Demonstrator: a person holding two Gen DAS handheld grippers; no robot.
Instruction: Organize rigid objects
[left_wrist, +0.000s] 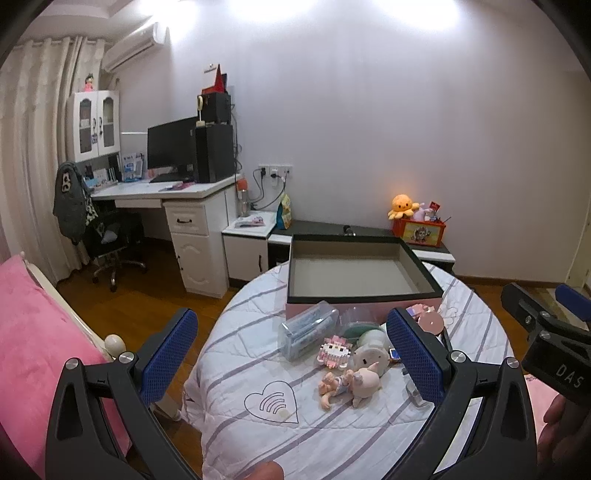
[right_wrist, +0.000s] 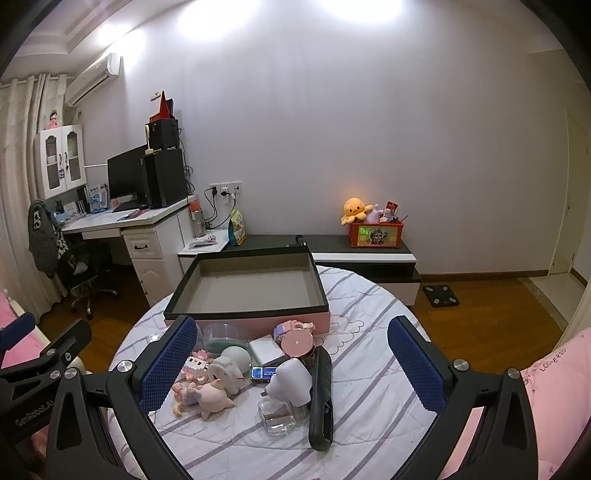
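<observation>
on the round table's striped cloth (right_wrist: 369, 391), a clutter of small things lies just in front of a shallow open box (right_wrist: 251, 291) with a dark rim and pink side. nearest the cameras lies a small pink-headed doll (left_wrist: 351, 384) on its side, with a pink block figure (left_wrist: 334, 352) and a clear case (left_wrist: 308, 334) of blue-grey items just behind it. further right sit a white plug adapter (right_wrist: 290, 380), a clear glass bottle (right_wrist: 277, 415) and a long black tool (right_wrist: 320, 398) — all close together, some touching. the left gripper (left_wrist: 291, 358) hovers over the pile with jaws spread wide, holding nothing. the right gripper (right_wrist: 291, 365) is likewise wide open and empty — its blue pads (right_wrist: 413, 365) flank the heap. an orange plush octopus (right_wrist: 355, 208) sits on a low cabinet by the wall.
</observation>
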